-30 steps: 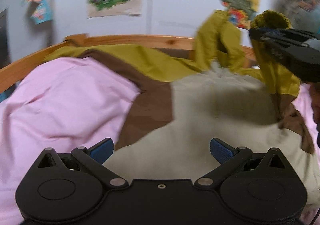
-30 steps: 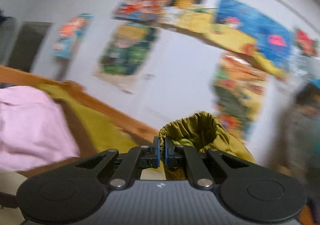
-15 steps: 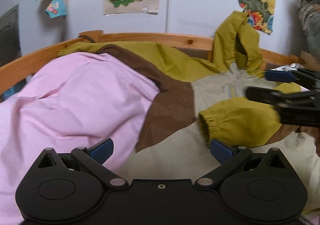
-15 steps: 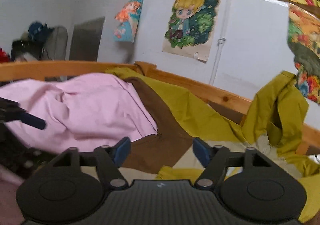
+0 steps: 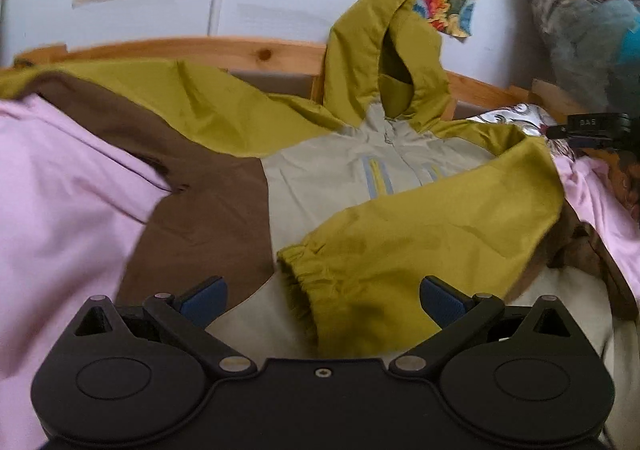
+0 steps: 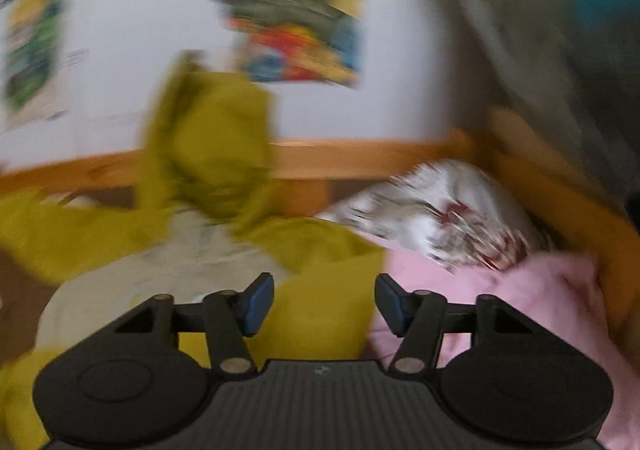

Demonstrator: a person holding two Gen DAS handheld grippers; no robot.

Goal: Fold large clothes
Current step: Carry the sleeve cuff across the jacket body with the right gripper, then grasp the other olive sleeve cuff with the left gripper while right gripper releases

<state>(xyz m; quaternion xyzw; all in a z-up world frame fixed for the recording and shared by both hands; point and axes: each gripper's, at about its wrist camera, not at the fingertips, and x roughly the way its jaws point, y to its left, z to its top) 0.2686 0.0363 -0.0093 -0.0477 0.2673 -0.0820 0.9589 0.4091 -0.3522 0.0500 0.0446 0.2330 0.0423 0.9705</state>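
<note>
Folding's barely started imo. The jacket (image 5: pixel 352 178) lies spread on the bed (image 5: pixel 68 210) over pink bedding, one mustard sleeve (image 5: pixel 408 250) folded across the cream chest, the other sleeve (image 5: pixel 180 102) flung out, hood (image 5: pixel 384 50) propped on the headboard. Body's not folded yet. Left tool (image 5: pixel 320 298) and right tool (image 6: pixel 324 306) both released, holding nothing.

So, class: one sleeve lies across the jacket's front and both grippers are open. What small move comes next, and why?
Probably the left gripper reaches for the other sleeve, which lies spread toward the bed rail, unfolded; the folded sleeve already crosses the jacket.
</note>
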